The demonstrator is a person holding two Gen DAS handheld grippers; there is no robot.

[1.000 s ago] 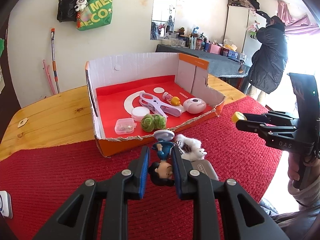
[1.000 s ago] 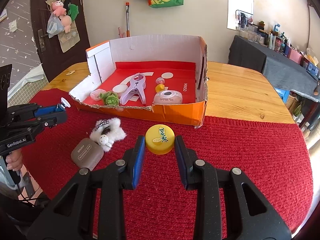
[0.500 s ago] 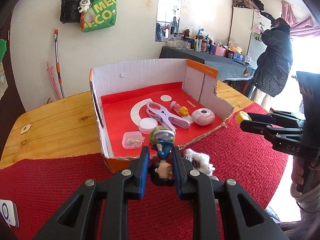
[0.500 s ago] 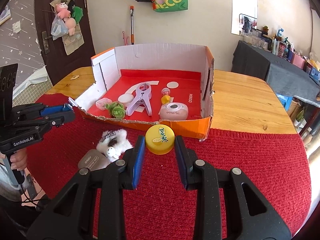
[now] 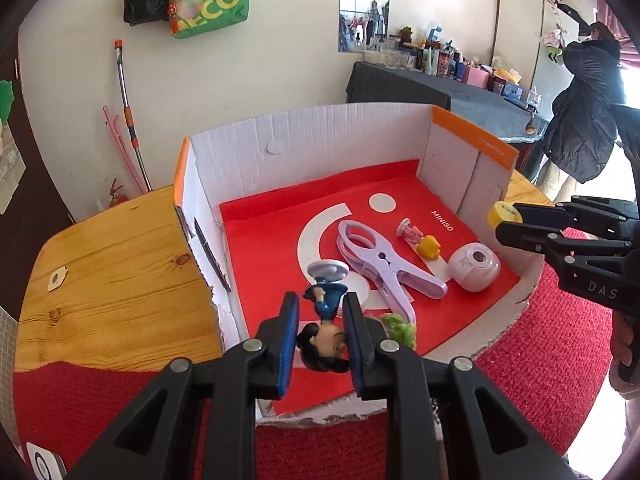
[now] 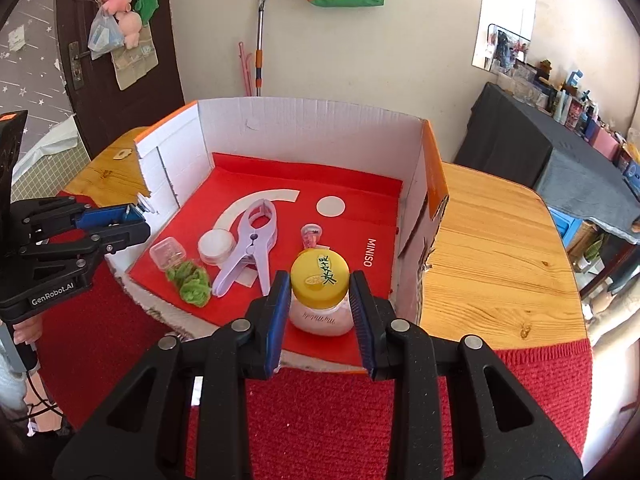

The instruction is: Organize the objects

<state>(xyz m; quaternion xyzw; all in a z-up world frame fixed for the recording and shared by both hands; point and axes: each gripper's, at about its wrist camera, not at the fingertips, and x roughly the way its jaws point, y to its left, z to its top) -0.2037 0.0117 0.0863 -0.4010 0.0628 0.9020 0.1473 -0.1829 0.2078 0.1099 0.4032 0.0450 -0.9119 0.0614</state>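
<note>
My left gripper is shut on a small doll figure with black hair, blue dress and a suction cup, held over the front left of the cardboard box. My right gripper is shut on a yellow round cap, held over the box's front right, above a pink round case. The box has a red floor. It holds a lilac clamp, a green fuzzy ball, a white disc and a small clear case.
The box stands on a wooden table partly covered by a red cloth. A small pink and yellow toy lies in the box. A person in a dark coat stands at the far right. A side table with clutter is behind.
Both grippers have moved forward and now hover over the box interior with their objects. The plush toy and grey case on the cloth have dropped out of view.
</note>
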